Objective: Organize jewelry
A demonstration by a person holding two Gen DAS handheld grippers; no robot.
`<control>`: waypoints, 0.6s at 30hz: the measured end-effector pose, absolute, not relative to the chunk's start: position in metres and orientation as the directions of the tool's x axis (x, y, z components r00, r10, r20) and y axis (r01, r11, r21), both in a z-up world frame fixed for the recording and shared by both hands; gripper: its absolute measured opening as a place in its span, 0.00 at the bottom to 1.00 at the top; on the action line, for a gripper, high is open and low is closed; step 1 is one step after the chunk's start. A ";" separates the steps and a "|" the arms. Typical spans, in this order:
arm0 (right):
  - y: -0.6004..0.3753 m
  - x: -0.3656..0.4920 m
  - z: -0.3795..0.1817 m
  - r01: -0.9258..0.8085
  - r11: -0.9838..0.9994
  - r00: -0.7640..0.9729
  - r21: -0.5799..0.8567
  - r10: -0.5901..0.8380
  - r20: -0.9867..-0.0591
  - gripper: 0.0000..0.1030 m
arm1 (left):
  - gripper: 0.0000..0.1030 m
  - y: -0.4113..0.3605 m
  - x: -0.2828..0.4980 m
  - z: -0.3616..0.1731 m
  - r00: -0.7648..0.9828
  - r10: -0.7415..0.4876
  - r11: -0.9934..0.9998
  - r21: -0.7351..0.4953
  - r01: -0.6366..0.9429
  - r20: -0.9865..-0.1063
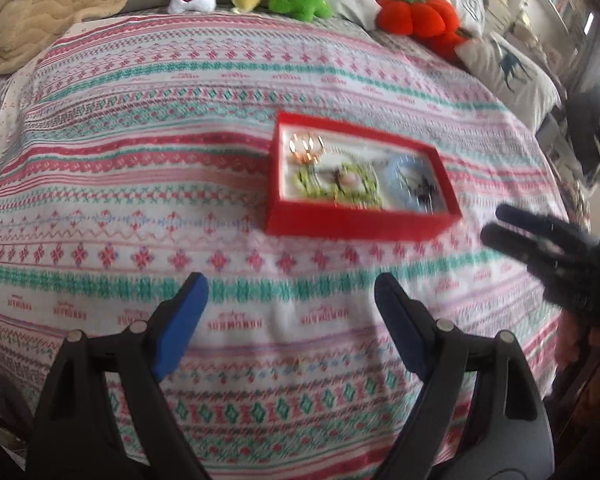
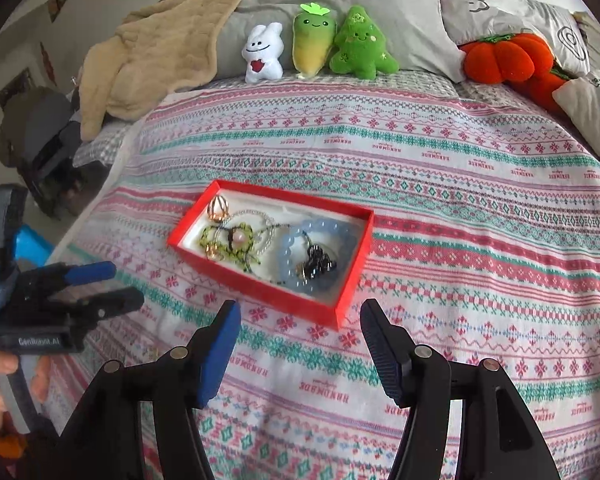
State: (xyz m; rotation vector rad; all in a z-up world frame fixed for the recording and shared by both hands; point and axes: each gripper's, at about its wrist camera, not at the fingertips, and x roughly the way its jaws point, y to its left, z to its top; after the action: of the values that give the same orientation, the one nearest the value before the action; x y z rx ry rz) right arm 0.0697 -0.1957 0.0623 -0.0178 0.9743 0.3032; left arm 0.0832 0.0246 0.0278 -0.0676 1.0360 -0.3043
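A red open jewelry box [image 1: 352, 224] [image 2: 260, 286] lies on the patterned bedspread. It holds a gold cage pendant [image 2: 218, 207], a green beaded piece [image 2: 244, 246], a light blue bead bracelet [image 2: 296, 248] and a dark beaded item [image 2: 320, 266]. My left gripper [image 1: 290, 300] is open and empty, short of the box; it also shows at the left of the right wrist view [image 2: 128, 284]. My right gripper [image 2: 300, 320] is open and empty just in front of the box; its fingers show at the right of the left wrist view [image 1: 512, 224].
Plush toys line the far edge of the bed: a white bunny [image 2: 262, 54], a yellow-green carrot [image 2: 314, 40], a green tree [image 2: 360, 46] and an orange pumpkin [image 2: 504, 58]. A beige blanket [image 2: 152, 48] and grey pillows [image 2: 380, 0] lie behind them.
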 end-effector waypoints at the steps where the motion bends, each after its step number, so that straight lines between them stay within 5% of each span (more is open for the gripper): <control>1: -0.196 0.066 0.061 -0.265 0.958 0.518 0.114 0.241 -0.821 0.61 | 0.83 0.023 0.078 0.025 0.463 -0.285 0.953 -0.194 0.233 -0.840; 5: -0.199 0.054 0.055 -0.274 0.958 0.499 0.087 0.219 -0.838 0.62 | 0.80 0.018 0.058 0.011 0.430 -0.308 0.935 -0.186 0.301 -0.849; 9: -0.202 0.047 0.051 -0.276 0.956 0.479 0.099 0.227 -0.848 0.62 | 0.45 0.017 0.054 -0.004 0.366 -0.355 0.915 -0.239 0.326 -0.860; 11: -0.203 0.046 0.050 -0.275 0.956 0.475 0.103 0.228 -0.850 0.62 | 0.39 0.020 0.060 -0.011 0.334 -0.384 0.909 -0.288 0.303 -0.861; 18: -0.209 0.047 0.050 -0.260 0.959 0.474 0.109 0.225 -0.851 0.62 | 0.33 0.006 0.065 -0.027 0.295 -0.311 0.932 -0.230 0.279 -0.903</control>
State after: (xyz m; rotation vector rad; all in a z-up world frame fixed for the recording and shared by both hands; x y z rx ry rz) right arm 0.0472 -0.2090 0.0497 -0.0374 1.0352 0.2970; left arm 0.0651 0.0060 -0.0270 -0.0306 1.2093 -0.3925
